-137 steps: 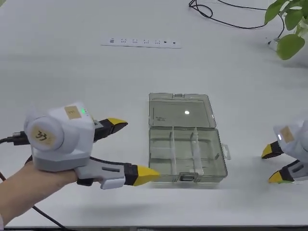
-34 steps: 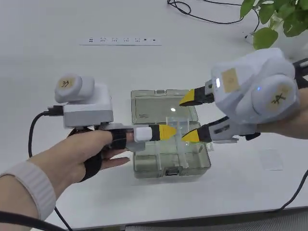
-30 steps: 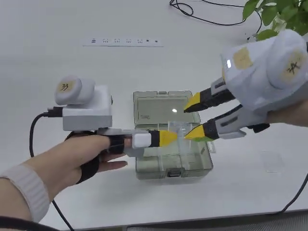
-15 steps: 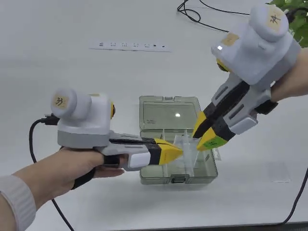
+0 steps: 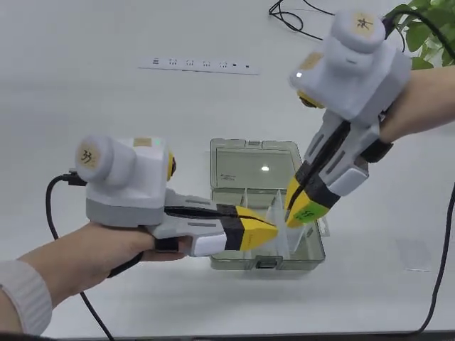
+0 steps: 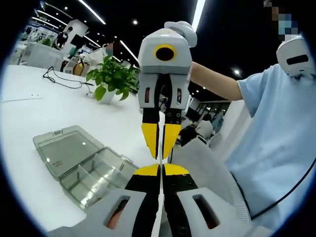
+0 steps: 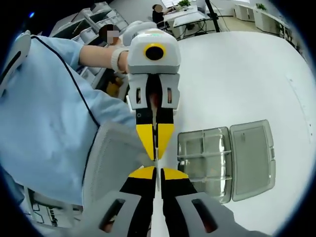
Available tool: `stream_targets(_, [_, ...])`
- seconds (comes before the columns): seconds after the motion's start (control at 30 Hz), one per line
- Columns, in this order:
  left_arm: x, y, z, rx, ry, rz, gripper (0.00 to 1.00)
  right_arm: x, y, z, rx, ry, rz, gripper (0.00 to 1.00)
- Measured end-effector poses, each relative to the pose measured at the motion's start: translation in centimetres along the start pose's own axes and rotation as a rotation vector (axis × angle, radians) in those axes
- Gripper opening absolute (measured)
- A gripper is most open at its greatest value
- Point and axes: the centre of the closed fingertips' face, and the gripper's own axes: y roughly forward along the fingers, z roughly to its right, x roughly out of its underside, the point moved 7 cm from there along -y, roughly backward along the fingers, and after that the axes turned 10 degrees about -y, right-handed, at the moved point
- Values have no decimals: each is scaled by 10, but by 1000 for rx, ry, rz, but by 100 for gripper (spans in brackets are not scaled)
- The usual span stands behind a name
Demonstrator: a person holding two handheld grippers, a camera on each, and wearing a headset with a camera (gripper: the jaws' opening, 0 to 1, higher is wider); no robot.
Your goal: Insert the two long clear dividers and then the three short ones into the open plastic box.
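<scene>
White workbench [image 5: 106, 92], seen from above; left gripper [image 5: 264, 229] and right gripper [image 5: 302, 212], tip to tip, both pinched shut on one clear divider [image 5: 279, 217], held tilted over open plastic box [image 5: 249, 170], lid flat behind.

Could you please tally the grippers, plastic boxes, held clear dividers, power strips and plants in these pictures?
Grippers: 2, the left gripper and the right gripper
Plastic box: 1
Held clear divider: 1
Power strip: 1
Plant: 1
Total: 6
</scene>
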Motion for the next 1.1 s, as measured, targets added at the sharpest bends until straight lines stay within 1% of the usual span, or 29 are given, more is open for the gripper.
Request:
stream_targets(0.1, [0,0,1,0,16,-3,0,0,0,-1,-9,11,0,3])
stream_targets(0.2, [0,0,1,0,19,2,0,-1,1,-2,-16,12,1,3])
stream_targets(0.3, [1,1,2,1,24,-1,0,-1,1,-4,-24,16,-12,3])
stream_targets(0.33, [1,1,2,1,22,-4,0,-2,2,-3,-26,4,-20,3])
stream_targets(0.4, [2,2,2,-2,29,-9,0,-2,2,-2,-24,12,-26,2])
stream_targets(0.47, [2,1,2,-11,30,-5,0,-2,1,-1,-11,-13,-29,2])
stream_targets(0.5, [2,1,2,-11,26,-4,0,-2,1,-1,-12,-7,-30,2])
stream_targets(0.57, [1,0,0,-23,20,2,0,-3,0,1,6,-14,-40,2])
stream_targets(0.67, [0,0,-2,-40,33,-2,0,-6,1,0,29,-11,-59,2])
stream_targets(0.83, [-2,-1,-3,-49,29,-1,0,-8,0,0,41,-11,-70,2])
stream_targets(1.0, [-3,-1,-4,-73,47,-7,0,-9,0,2,62,-36,-90,2])
stream_targets(1.07, [-2,-1,-6,-90,69,-7,0,-9,0,2,69,-40,-96,2])
stream_targets(1.1, [-2,-2,-6,-96,69,-5,0,-9,1,3,75,-46,-99,2])
